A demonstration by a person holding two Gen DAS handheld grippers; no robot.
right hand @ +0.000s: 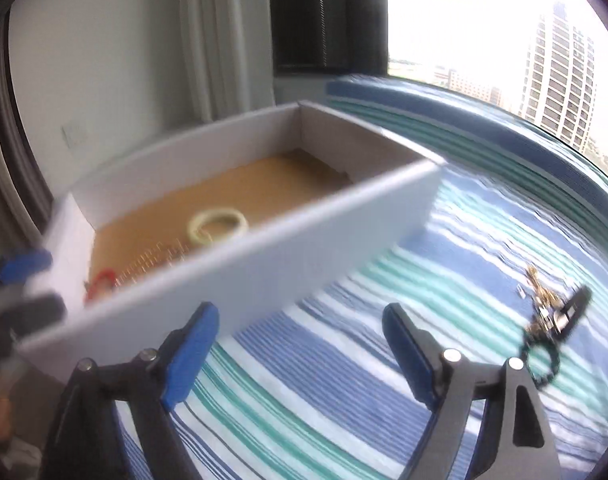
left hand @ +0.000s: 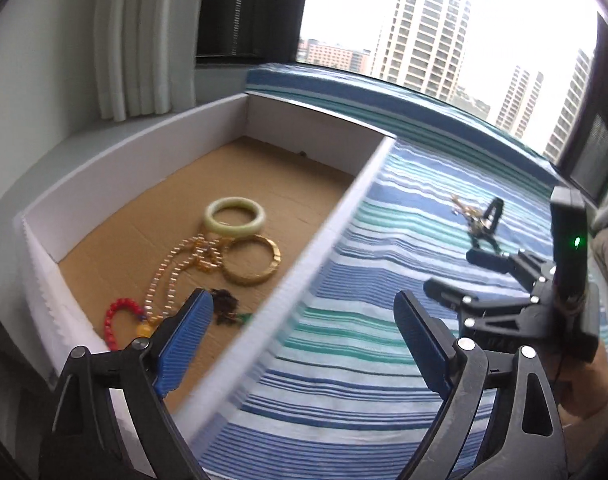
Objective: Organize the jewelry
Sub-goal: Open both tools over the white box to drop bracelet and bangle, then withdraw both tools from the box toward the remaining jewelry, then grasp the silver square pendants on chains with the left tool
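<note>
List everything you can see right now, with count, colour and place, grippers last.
Shallow white box with brown cardboard floor: one, on the striped cover, left side.
Pale green jade bangle: one, inside the box.
Gold metal bangle: one, in the box, just nearer than the jade bangle.
Cream and gold beaded strand: one tangle, in the box beside the gold bangle.
Red bead bracelet: one, in the box's near corner.
Dark tasselled piece: one, in the box; details unclear.
Loose pile of gold and black jewelry: one cluster, on the cover right of the box.
Blue, teal and white striped cover: one, under everything.
Left gripper: open, empty, over the box's right wall.
Right gripper: open, empty, above the cover.
</note>
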